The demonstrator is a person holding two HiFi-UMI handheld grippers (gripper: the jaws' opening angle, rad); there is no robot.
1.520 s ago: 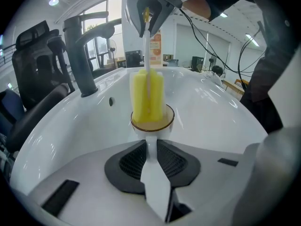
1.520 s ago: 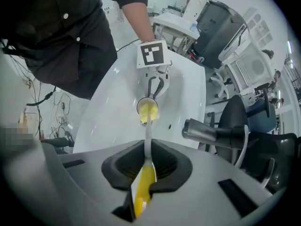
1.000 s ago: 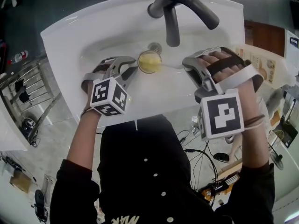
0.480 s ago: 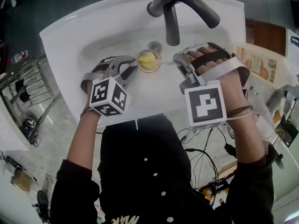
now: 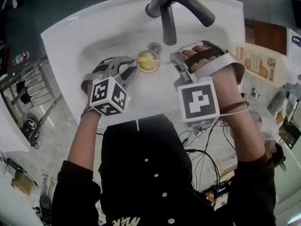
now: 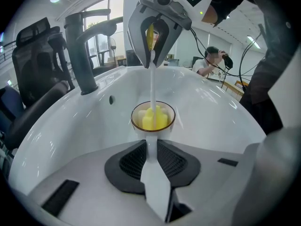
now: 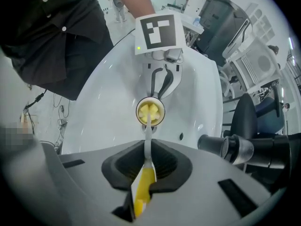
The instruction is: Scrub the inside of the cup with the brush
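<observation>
A small cup with a brownish rim is held over the white sink, its mouth turned toward the right gripper. My left gripper is shut on the cup's white handle. The brush has a yellow sponge head that sits inside the cup. Its thin white stem runs back to a yellow grip, on which my right gripper is shut. In the head view the right gripper is just right of the cup.
A dark grey faucet arches over the basin, its spout just behind the cup. The drain lies under the spout. A metal rack stands left of the sink. A person's dark torso is close to the sink's front edge.
The right gripper has moved left toward the cup, and the sponge head has gone further into it. The left gripper and the cup have stayed almost in place.
</observation>
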